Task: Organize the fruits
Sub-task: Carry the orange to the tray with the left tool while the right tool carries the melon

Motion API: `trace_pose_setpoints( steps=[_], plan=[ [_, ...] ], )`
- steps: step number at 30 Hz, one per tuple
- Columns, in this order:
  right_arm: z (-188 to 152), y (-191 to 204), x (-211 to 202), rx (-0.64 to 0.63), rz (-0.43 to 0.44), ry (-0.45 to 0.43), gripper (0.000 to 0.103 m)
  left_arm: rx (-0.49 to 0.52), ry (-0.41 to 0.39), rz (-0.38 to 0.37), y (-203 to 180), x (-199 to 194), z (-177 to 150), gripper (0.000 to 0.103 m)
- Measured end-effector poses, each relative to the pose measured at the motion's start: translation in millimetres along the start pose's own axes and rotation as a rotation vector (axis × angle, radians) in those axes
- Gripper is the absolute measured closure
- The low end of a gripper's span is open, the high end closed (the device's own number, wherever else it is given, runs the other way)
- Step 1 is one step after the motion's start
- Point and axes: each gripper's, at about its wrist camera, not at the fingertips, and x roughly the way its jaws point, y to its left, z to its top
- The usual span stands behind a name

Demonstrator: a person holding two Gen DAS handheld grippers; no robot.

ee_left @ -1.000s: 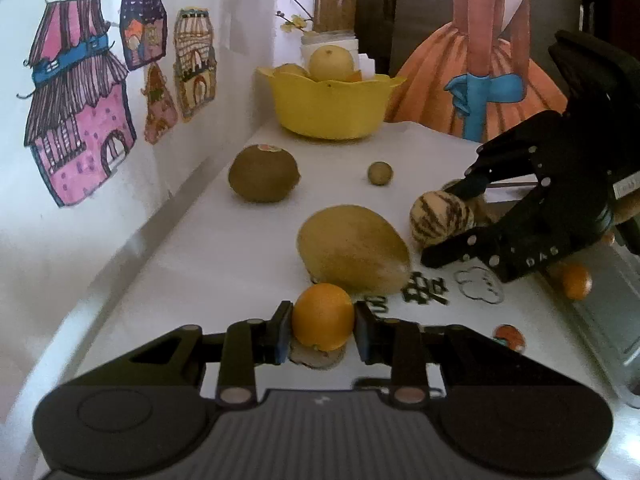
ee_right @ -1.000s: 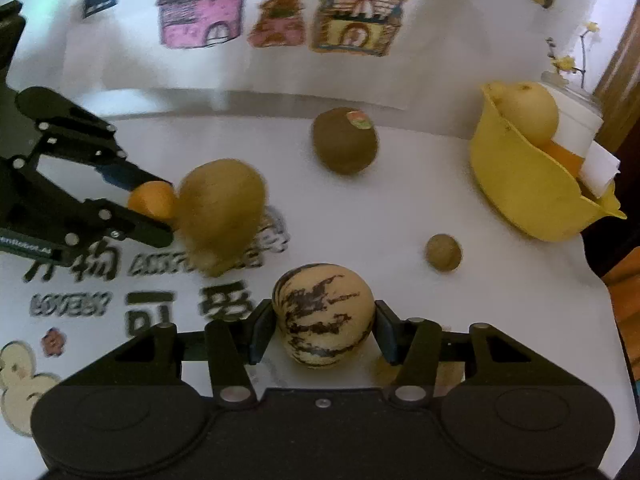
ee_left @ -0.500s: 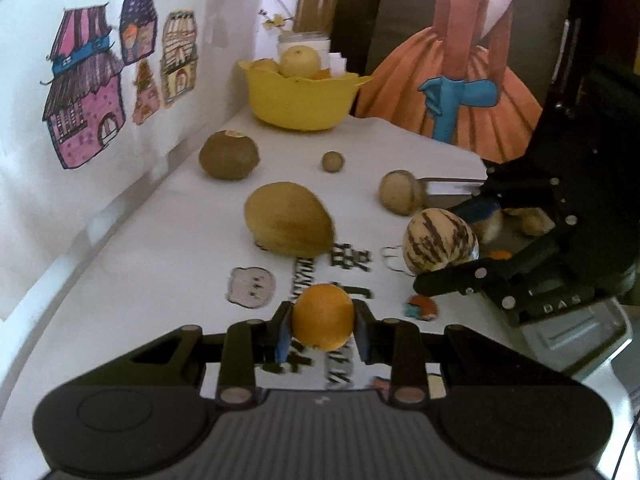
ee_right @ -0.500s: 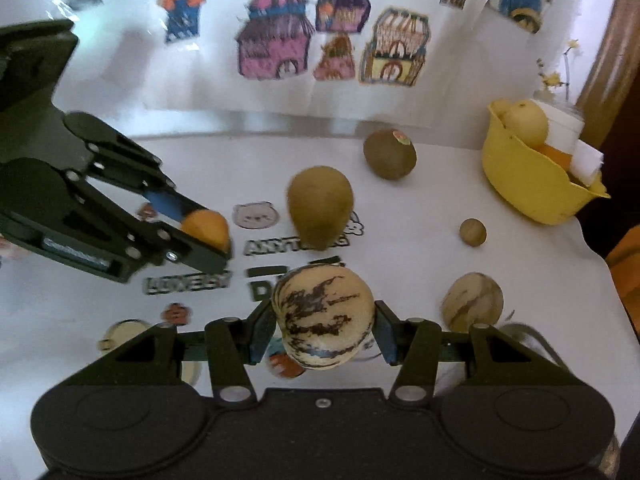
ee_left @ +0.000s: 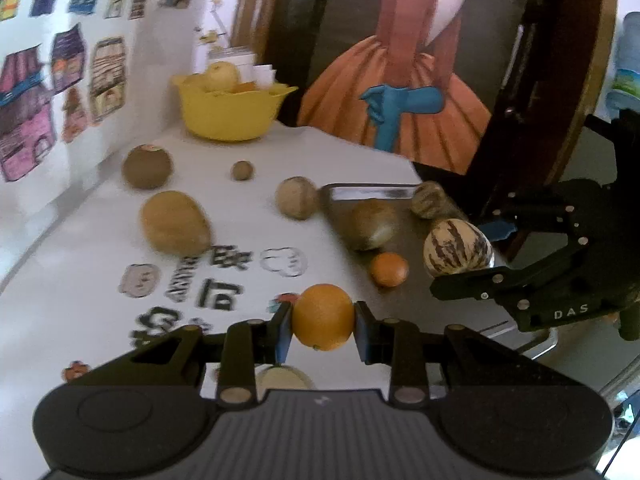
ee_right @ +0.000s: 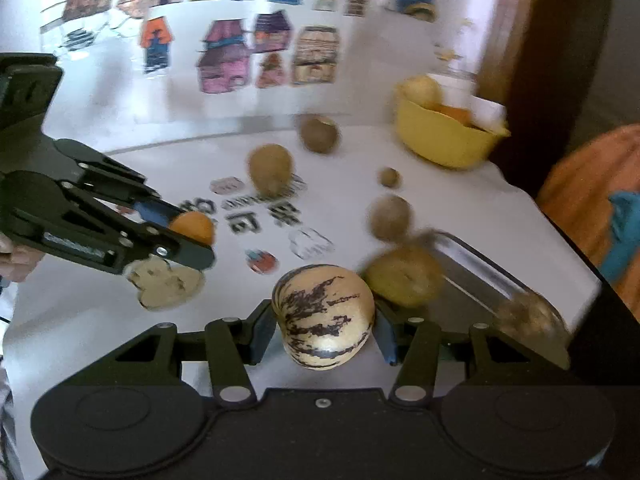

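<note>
My left gripper (ee_left: pixel 322 333) is shut on an orange (ee_left: pixel 322 312) and holds it above the white tablecloth. In the right wrist view that left gripper (ee_right: pixel 187 233) shows at the left with the orange (ee_right: pixel 193 226). My right gripper (ee_right: pixel 325 335) is shut on a cream fruit with dark stripes (ee_right: pixel 324 304), held near the corner of a metal tray (ee_right: pixel 480 266). In the left wrist view the right gripper (ee_left: pixel 464 258) hangs over the tray (ee_left: pixel 370 191) with the striped fruit (ee_left: pixel 456 246).
The tray holds a brownish fruit (ee_left: pixel 374 224), a small orange (ee_left: pixel 389 269) and a striped fruit (ee_left: pixel 430 200). On the cloth lie a tan oval fruit (ee_left: pixel 175 222), a brown fruit (ee_left: pixel 147 166) and two smaller round ones. At the far end stands a yellow bowl (ee_left: pixel 232 114) with fruit.
Both grippers have lifted and drawn back from the wall toward the metal tray, each still gripping its fruit. The tray and its fruits have come into view.
</note>
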Motion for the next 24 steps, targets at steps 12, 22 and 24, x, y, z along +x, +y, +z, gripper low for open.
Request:
trace_pose_setpoints(
  steps=[12,22,24],
  plan=[
    [-48,-54,-18,0.158,-0.204,-0.015,0.049,0.008,-0.029,-0.027,-53,25,2,0.068],
    [-65,-75,0,0.223,-0.258,-0.032,0.049,0.0,-0.059,-0.002,-80,49,-7,0.068],
    [-68,-78,3,0.233,-0.26,-0.033,0.049,0.011,-0.06,0.009,-84,53,-7,0.068]
  ],
)
